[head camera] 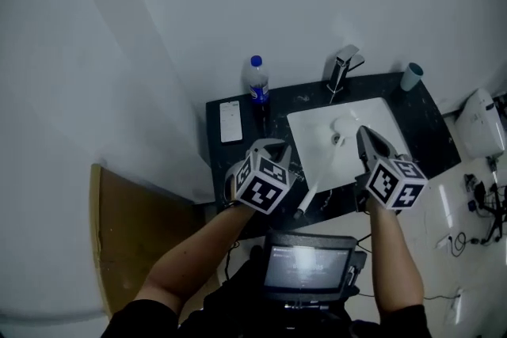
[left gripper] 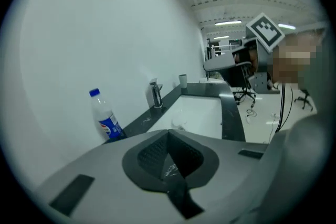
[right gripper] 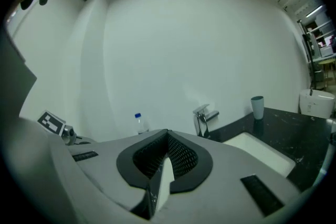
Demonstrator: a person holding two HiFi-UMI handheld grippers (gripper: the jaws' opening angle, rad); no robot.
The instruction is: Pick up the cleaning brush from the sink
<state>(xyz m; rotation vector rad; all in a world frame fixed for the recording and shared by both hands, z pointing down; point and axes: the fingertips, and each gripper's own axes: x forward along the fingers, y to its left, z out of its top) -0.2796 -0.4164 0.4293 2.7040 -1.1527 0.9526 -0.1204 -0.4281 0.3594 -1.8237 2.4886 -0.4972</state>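
Both forearms come in bare from the bottom of the head view and reach toward the black counter [head camera: 432, 131]. Left forearm runs up from the lower left, right forearm goes nearly straight up at centre right.

I have the left gripper [head camera: 273, 148] over the counter's front left part, just left of the sink [head camera: 317, 127], tipped downward with its marker cube angled to the lower left. In its own view the left gripper [left gripper: 169, 136] has its jaws pressed together on a dark seam, with nothing between them.

The right gripper [head camera: 366, 134] hangs over the right half of the basin, pointing to the top of the frame and closer to level. In its view the right gripper [right gripper: 168, 136] also has its jaws closed, and I see no object pinched.

The cleaning brush [head camera: 307, 200], as far as I can tell, is the slim white piece across the sink's front rim, at frame centre between the two grippers. Neither gripper touches it. Its far end toward the drain is too small to read.

The bottle [head camera: 256, 83] stands upright at the counter's back left. The faucet [head camera: 342, 69] is behind the basin, with the cup [head camera: 411, 77] at the back right. A flat white item [head camera: 230, 121] lies left of the sink.
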